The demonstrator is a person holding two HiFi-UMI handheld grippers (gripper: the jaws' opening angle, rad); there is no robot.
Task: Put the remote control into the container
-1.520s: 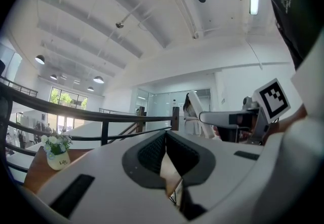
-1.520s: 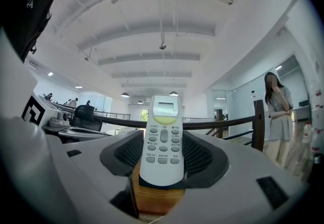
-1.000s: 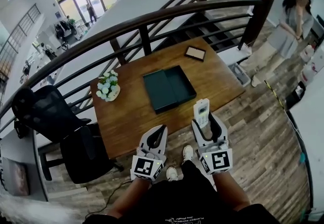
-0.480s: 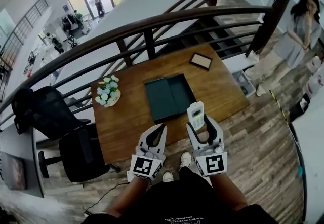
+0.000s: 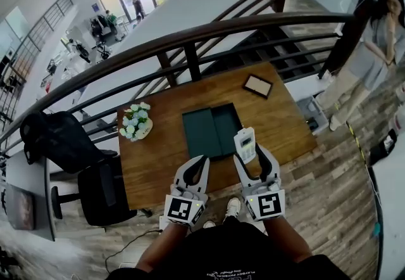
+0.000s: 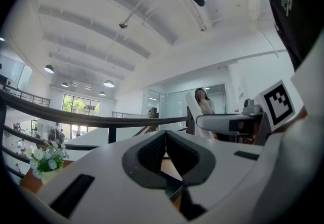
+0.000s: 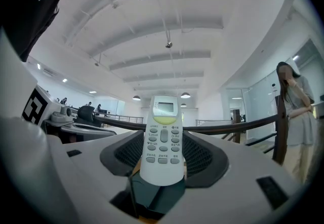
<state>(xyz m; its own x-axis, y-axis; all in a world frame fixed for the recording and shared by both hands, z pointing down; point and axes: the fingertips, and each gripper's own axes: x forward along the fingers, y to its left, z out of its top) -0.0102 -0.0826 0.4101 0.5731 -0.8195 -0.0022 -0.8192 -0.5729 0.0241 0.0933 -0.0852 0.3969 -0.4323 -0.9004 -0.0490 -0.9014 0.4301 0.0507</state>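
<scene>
The remote control (image 5: 245, 144) is held clenched between the jaws of the right gripper (image 5: 250, 153), its lower end gripped by the dark ribbed pads and its display end sticking out past the fingertips. In the right gripper view the buttons and small screen are seen facing the camera. In the head view the remote is seen over the near edge of the wooden table (image 5: 158, 146), just beside the near right corner of the dark green container (image 5: 202, 133); it is not inside it. The container is laid open and flat at the middle of the table, and a divide is seen running along it.

The left gripper (image 5: 201, 161) is held alongside, near the table's front edge, with its jaws pressed together at the tips and nothing caught between them.

A pot of white flowers (image 5: 135, 121) is placed at the table's left side, and a small framed item (image 5: 257, 85) near the far right corner. A curved dark railing (image 5: 190, 38) is seen behind the table, and a black chair (image 5: 63, 146) to its left. A person (image 5: 373, 50) is seen standing at the far right
</scene>
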